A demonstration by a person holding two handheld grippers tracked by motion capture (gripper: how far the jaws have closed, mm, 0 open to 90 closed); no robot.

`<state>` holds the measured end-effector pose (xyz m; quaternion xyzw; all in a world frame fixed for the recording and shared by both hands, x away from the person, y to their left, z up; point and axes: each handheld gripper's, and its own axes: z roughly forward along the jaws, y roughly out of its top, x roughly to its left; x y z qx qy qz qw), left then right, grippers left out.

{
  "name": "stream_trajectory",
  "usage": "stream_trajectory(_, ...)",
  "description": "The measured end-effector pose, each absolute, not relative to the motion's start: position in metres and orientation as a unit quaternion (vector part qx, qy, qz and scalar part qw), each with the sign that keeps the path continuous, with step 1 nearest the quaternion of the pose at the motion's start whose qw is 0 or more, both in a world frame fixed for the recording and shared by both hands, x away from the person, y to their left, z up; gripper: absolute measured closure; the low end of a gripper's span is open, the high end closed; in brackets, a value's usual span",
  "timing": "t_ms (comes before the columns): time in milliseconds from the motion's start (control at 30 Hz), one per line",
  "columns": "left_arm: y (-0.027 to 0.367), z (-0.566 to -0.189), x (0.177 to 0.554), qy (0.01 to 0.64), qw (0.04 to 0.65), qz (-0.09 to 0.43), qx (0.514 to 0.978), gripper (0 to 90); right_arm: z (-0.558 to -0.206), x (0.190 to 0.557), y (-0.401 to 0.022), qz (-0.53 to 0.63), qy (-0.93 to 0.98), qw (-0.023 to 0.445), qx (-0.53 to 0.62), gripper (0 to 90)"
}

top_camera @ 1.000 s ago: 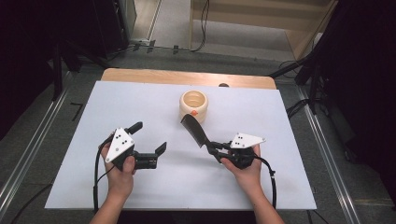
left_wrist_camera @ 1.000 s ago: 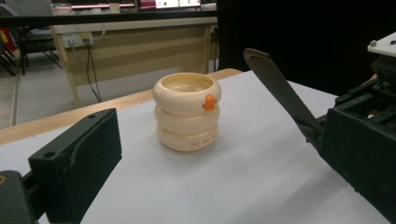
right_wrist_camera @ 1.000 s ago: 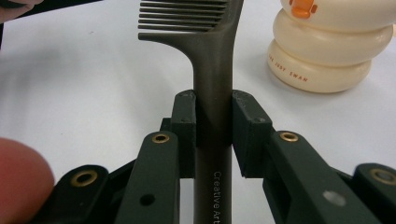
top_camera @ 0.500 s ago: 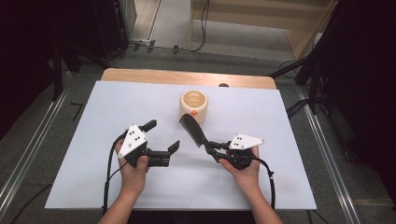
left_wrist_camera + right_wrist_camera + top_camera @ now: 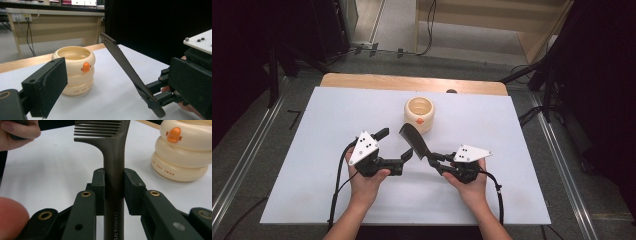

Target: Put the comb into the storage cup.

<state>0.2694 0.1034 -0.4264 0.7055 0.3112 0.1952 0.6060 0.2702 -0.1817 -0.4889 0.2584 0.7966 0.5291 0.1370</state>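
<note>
Comb [image 5: 413, 141]: dark grey-brown, white lettering on the handle. Cup [image 5: 419, 114]: cream, orange beak mark, orange lettering near the base. Grippers: black jaws, white top plates. Table [image 5: 312, 150]: white, wooden far edge.

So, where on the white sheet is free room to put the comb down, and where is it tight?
The white sheet is bare left of the left gripper, right of the right gripper and the cream cup, and along its far edge beside the cup. It is crowded in the middle, where the comb, the cup and both grippers stand close.
</note>
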Motion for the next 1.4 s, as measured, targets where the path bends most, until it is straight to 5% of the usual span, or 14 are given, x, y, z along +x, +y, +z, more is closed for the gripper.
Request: stream_trajectory(1400,0.077,-0.436,0.279,0.373,0.611,0.088,0.692,79.4,-0.487,0.257,-0.160,0.538,0.782,0.185,0.257,70.7)
